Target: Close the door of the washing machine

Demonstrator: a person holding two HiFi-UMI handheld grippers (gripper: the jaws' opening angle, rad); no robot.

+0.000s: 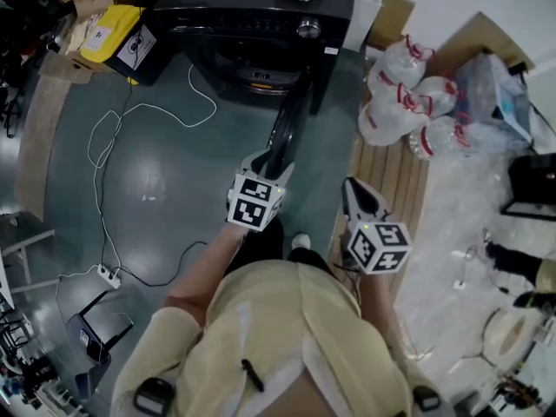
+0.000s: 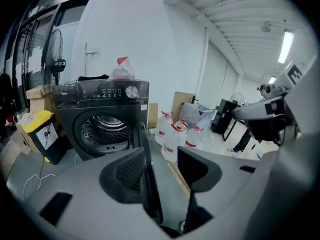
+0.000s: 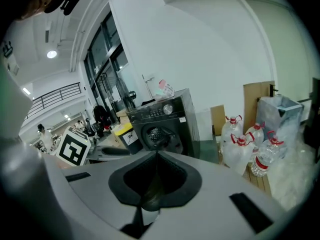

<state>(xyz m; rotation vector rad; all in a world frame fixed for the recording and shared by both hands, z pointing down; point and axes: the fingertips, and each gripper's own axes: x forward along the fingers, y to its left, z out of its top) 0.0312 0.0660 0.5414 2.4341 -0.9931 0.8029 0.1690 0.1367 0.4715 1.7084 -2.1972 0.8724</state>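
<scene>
Nearest us, the left tool (image 1: 271,170) stands released, jaws straddling the free edge of the door (image 1: 291,120) swung wide from the washing machine (image 1: 261,24); right tool (image 1: 356,194) clenched, empty; we judge the door engaged, a steady push shut due next.

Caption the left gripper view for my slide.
Open left tongs straddle the edge of the open door of the washing machine, drum exposed.

Ceiling strip light (image 2: 286,45) glares brightly; fisheye edges darken and warp.
</scene>
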